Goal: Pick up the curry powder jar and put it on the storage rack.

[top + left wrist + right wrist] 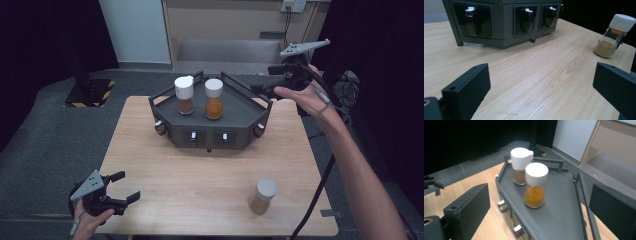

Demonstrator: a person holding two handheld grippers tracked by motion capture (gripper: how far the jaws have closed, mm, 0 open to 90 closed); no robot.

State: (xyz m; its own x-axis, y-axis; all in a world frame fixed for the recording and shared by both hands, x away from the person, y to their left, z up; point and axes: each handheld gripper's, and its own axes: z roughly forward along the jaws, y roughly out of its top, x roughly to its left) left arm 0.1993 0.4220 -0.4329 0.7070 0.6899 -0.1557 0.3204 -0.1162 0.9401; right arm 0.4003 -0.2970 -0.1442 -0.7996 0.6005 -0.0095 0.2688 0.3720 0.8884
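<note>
A dark grey angular rack (235,116) (504,35) (559,202) stands at the back middle of the wooden table (200,175). On its top sit two white-capped spice jars: a brown one (185,95) (521,167) and an orange one (214,99) (535,185). A third jar (263,196) (614,36) with greenish-brown powder stands alone at the front right. My left gripper (124,186) rests open at the table's front left corner, empty. My right gripper (257,90) hovers open beside the rack's right end, nothing between its jaws.
The rack's front faces carry small knobs (194,135) with white tips (470,9). Grey carpet (50,130) surrounds the table. A black and yellow base (92,92) stands at the back left, and a wall with a shelf unit (225,30) lies behind.
</note>
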